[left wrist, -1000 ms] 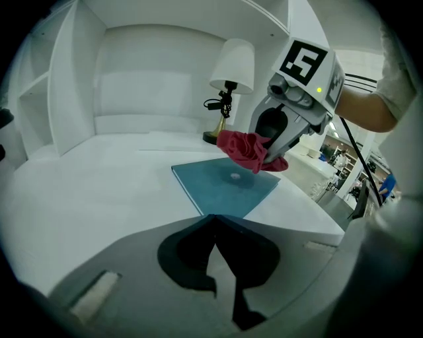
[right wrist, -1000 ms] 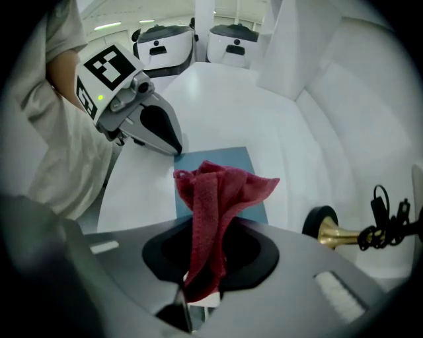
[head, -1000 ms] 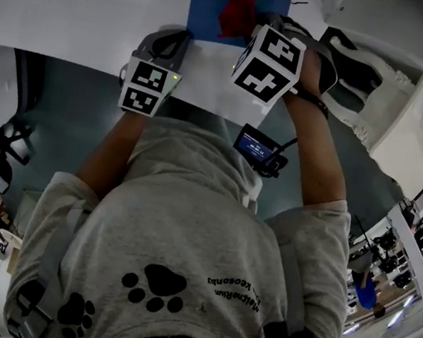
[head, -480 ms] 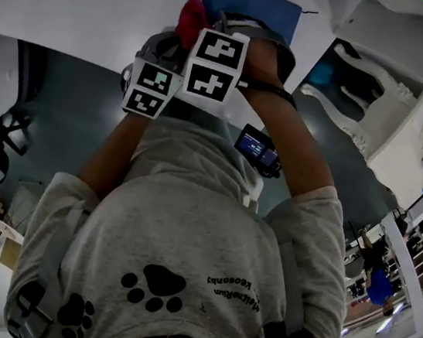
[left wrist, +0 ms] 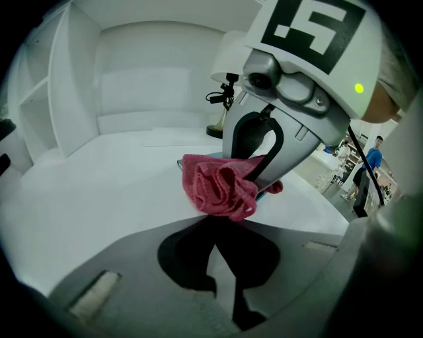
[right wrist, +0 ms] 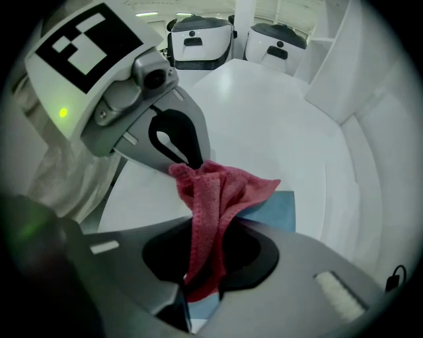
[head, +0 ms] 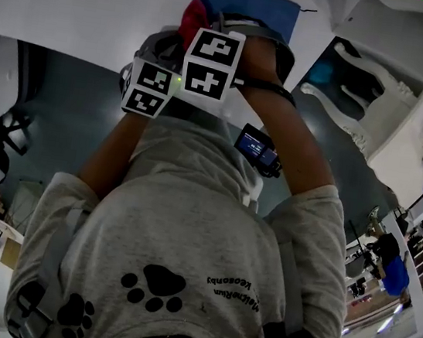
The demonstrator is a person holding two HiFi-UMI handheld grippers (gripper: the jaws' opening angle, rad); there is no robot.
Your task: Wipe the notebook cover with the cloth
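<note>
Comparing with a second ago, I see that the right gripper (right wrist: pixel 203 264) has left the notebook (head: pixel 254 6) and swung left until it sits close against the left gripper (left wrist: pixel 213 231). The cloth (right wrist: pixel 218 191) came with it and now hangs bunched in the air by the notebook's left edge, off the cover. The right jaws are closed on it, and the cloth runs down between them. The left jaws are drawn almost together with their tips in a fold of the cloth; I judge that they pinch it too. Over the last half second almost nothing moves. Wiping is paused, then. I read this as a regrip or a handover, with the blue cover lying bare on the white table (head: pixel 77 13), just right of both grippers.
</note>
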